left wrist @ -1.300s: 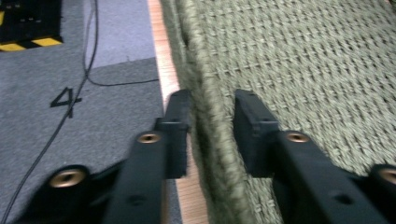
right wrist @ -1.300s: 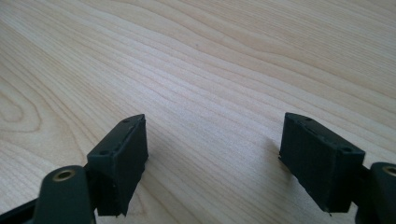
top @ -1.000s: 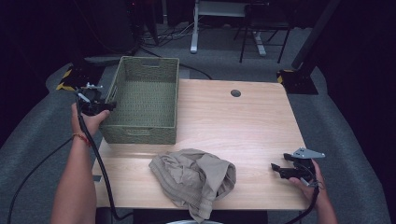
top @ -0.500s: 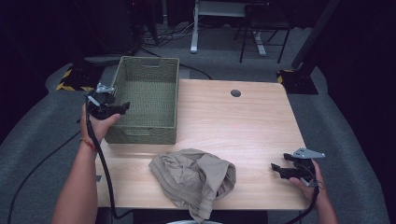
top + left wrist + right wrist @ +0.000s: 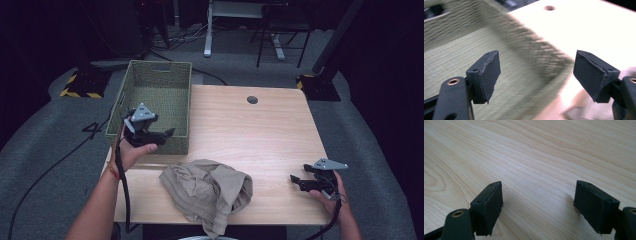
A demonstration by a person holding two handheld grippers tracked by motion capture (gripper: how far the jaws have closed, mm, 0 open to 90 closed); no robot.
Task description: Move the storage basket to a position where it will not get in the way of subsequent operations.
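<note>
A crumpled khaki cloth [image 5: 207, 192] lies on the wooden table [image 5: 265, 135] near its front edge. A green woven basket [image 5: 161, 64] stands at the table's far left corner. My left gripper [image 5: 170, 133] hovers over the basket's near end and points right. Its jaws have just been opening, and they stand open with nothing between them. In the left gripper view the left gripper [image 5: 536, 65] looks over the blurred basket wall [image 5: 541, 50] toward the table. My right gripper [image 5: 295, 181] rests open at the front right, and in its own view the right gripper [image 5: 537, 195] spans bare wood.
A round cable hole [image 5: 252, 99] sits in the tabletop at the back. Grey carpet surrounds the table, with desk legs and cables behind it. A black cable [image 5: 122, 185] trails from my left gripper down past the table's left edge.
My left hand has swung right from beside the basket's left wall to above its near end, and its jaws have spread wider. The right hand and the cloth have stayed put.
</note>
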